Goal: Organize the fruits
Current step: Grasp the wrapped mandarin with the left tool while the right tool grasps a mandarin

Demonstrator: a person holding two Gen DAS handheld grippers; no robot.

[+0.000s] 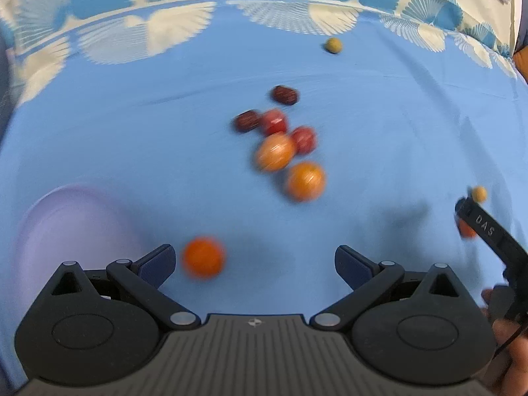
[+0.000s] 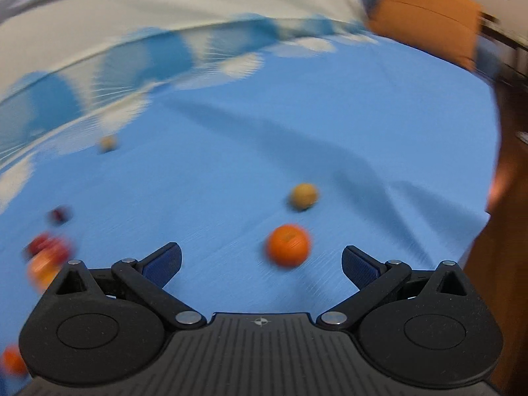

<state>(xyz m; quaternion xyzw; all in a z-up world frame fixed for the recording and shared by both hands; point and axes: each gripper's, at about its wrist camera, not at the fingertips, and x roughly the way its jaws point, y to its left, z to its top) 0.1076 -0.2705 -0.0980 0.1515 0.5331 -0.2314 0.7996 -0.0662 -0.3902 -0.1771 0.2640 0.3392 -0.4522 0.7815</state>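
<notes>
Blue cloth with a pale fan-patterned border covers the counter (image 1: pixel 379 125). Nearest, the left gripper (image 1: pixel 254 265) hovers with jaws wide and empty; an orange fruit (image 1: pixel 203 257) lies just ahead, toward its left jaw, beside a lilac bowl (image 1: pixel 66 227). The right gripper (image 2: pixel 260 265) also has its jaws wide and empty, with another orange fruit (image 2: pixel 288 245) just ahead. Farther off sits a cluster of orange, red and dark fruits (image 1: pixel 280 142), then small tan ones. Sorting looks barely begun. Likely next: centre the jaws over the nearest fruit and close gently.
</notes>
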